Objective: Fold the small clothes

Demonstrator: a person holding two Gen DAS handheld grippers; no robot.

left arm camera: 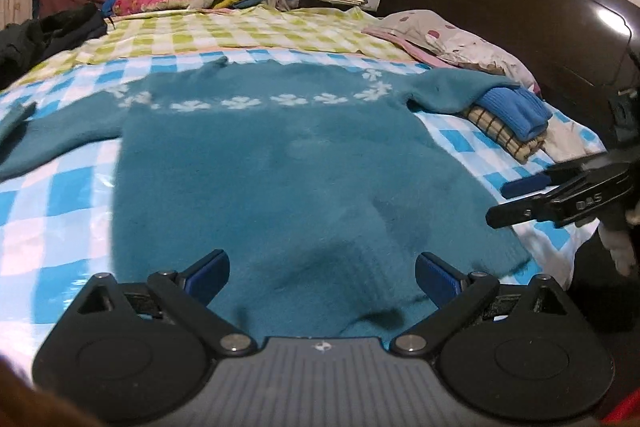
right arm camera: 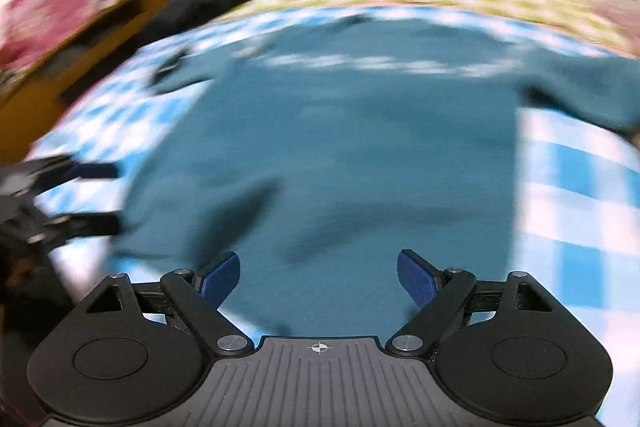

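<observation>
teal sweater (left arm camera: 280, 163) flat on bed, both claws apart

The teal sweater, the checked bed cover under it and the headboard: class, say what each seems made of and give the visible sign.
Teal sweater: looks like a fuzzy knit, perhaps wool or acrylic; matte, soft nap, ribbed hem. Checked bed cover: seems a slick, plastic-like or coated sheet, since it shows glossy glare and crinkles. Headboard: probably dark varnished wood or laminate, with a bright light reflection.

left gripper (left arm camera: 322, 273) black, blue pads | silver screws | grey ribbed base (crosshair mark)
</observation>
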